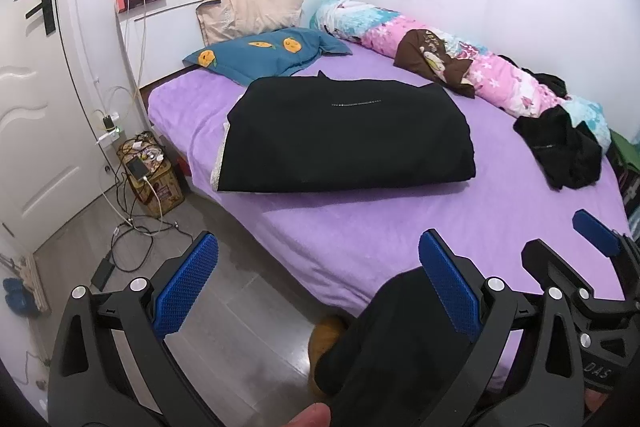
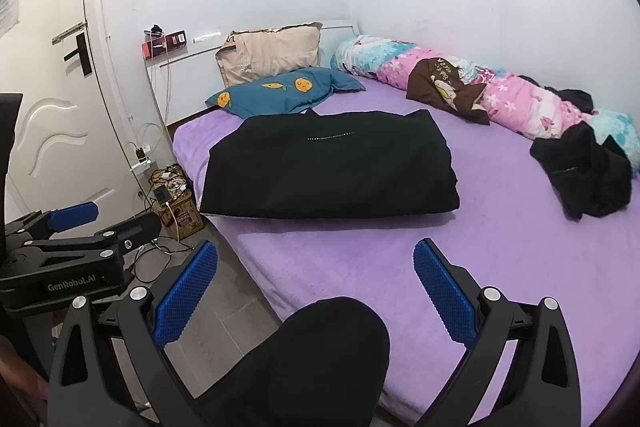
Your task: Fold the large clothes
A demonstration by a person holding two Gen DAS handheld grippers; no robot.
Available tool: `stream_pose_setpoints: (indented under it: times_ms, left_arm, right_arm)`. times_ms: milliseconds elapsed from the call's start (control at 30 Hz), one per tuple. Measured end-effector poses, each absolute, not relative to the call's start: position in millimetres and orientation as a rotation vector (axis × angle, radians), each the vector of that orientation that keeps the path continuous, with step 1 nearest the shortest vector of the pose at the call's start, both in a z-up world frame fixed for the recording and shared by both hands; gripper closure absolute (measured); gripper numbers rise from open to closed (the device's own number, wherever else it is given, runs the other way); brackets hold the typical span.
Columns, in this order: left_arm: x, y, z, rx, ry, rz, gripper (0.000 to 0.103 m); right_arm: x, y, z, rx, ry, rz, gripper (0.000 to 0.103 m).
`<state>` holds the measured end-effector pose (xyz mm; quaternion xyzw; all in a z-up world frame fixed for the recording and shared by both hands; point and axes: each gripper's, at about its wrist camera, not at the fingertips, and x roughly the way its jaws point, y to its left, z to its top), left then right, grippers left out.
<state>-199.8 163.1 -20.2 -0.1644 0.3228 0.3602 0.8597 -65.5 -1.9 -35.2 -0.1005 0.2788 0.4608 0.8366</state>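
The bed with its purple fleece sheet (image 1: pixel 400 227) carries everything. Along its far edge against the wall lies a long rolled floral quilt in pink and turquoise (image 1: pixel 472 63), with a brown printed garment (image 1: pixel 432 61) draped over it. At the head end a beige pillow (image 1: pixel 252 11) stands behind a teal pillow with orange fruit prints (image 1: pixel 264 55).

The task's thing, a large black garment folded into a thick rectangle (image 1: pixel 344 139), lies in the middle of the sheet toward the left edge, its far corner just touching the teal pillow. A second, crumpled black garment (image 1: pixel 564 151) sits well apart toward the far right, just beside the quilt.

Both tools hang off the near edge, clear of any cloth. The left gripper (image 1: pixel 316 287) is spread wide and grasps nothing; the right gripper (image 2: pixel 316 287) is likewise released, its blue ribbed pads (image 2: pixel 444 295) bare.

The big piece looks finished, so the crumpled one is probably next. To do that well, I would carry it to the bare sheet near the near edge, pinch two matching corners or shoulders, and spread it flat before any fold. Thick fabric will bulge, so smooth each layer and keep the edges aligned.
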Motion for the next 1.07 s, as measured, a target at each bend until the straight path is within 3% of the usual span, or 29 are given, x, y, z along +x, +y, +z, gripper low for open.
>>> stream_pose_setpoints:
  times_ms: [1067]
  left_arm:
    - [-201.8, 167.8, -19.3, -0.351, 0.693, 0.745, 0.006]
  right_arm:
    - [-67.5, 3.3, -35.6, -0.208, 0.593, 0.983, 0.006]
